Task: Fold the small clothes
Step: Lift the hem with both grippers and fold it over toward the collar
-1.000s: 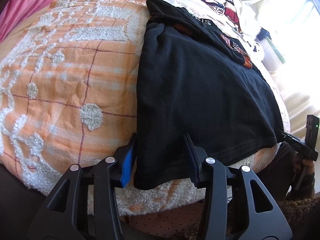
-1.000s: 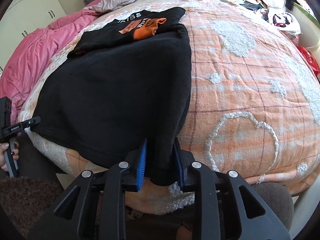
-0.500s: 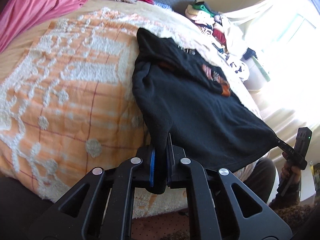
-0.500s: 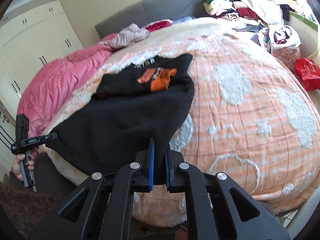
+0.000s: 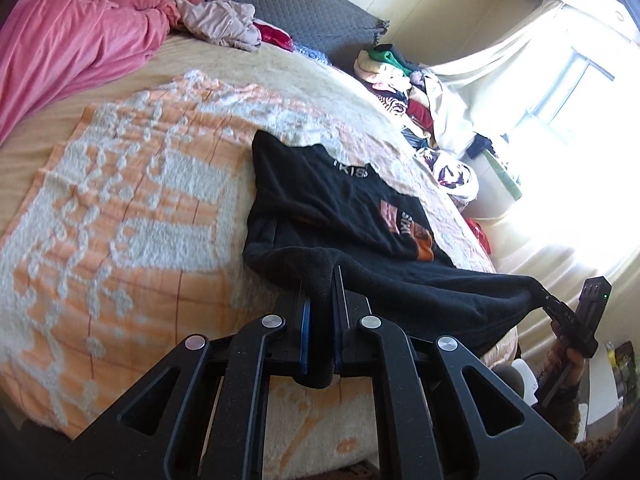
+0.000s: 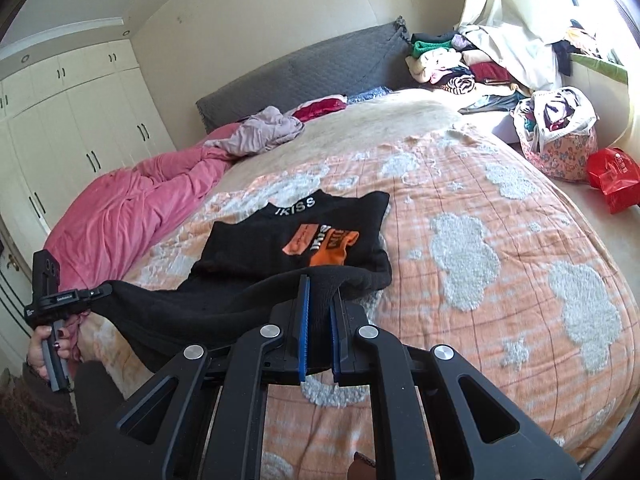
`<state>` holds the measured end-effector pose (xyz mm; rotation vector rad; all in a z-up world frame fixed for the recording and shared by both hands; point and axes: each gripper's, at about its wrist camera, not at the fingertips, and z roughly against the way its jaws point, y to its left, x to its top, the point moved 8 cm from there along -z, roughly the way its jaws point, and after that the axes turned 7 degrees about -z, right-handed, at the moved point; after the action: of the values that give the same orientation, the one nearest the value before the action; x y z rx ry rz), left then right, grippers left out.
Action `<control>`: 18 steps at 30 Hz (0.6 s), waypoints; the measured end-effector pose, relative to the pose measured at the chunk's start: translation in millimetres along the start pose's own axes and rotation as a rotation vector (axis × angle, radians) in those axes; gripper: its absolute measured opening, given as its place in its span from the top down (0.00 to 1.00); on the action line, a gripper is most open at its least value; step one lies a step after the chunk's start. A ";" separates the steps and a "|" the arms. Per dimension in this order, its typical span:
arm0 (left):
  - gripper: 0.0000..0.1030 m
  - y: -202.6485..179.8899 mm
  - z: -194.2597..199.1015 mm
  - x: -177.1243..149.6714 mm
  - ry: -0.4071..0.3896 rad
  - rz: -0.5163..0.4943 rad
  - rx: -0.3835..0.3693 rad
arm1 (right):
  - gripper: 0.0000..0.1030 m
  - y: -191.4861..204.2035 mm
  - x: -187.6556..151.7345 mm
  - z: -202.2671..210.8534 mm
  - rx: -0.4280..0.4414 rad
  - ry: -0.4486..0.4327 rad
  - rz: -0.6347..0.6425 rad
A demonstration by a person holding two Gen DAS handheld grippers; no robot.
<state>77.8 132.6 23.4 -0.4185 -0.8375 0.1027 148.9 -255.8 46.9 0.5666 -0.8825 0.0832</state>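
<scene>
A small black shirt [image 5: 332,208] with an orange print and white collar lettering lies on the orange and white blanket [image 5: 120,220]; it also shows in the right wrist view [image 6: 288,240]. My left gripper [image 5: 320,300] is shut on one bottom corner of the shirt. My right gripper [image 6: 318,300] is shut on the other bottom corner. Both corners are lifted off the bed, and the hem hangs stretched between the grippers above the shirt's lower part. The right gripper shows at the right edge of the left wrist view [image 5: 540,296], the left gripper at the left of the right wrist view [image 6: 106,290].
A pink duvet [image 6: 132,216] lies on the bed's far left side, with a mauve garment [image 6: 268,128] near the grey headboard [image 6: 304,68]. A pile of clothes [image 6: 460,64], a floral bag [image 6: 556,140] and a red bag [image 6: 614,176] stand right of the bed.
The left gripper closed on the shirt's corner. Both grippers rose and moved toward the collar, lifting the bottom hem off the bed's front edge.
</scene>
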 end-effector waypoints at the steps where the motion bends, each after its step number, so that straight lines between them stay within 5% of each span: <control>1: 0.98 0.1 -0.8 5.9 -0.006 -0.001 -0.001 | 0.93 1.0 4.2 -2.5 -0.006 -0.009 0.004; 18: 0.98 21.8 -42.5 84.0 -0.062 -0.032 0.032 | 0.93 6.4 74.3 -63.5 -0.081 -0.098 0.033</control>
<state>167.1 159.9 48.2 -0.3729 -0.9023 0.0994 239.6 -230.3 73.7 0.4834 -0.9864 0.0499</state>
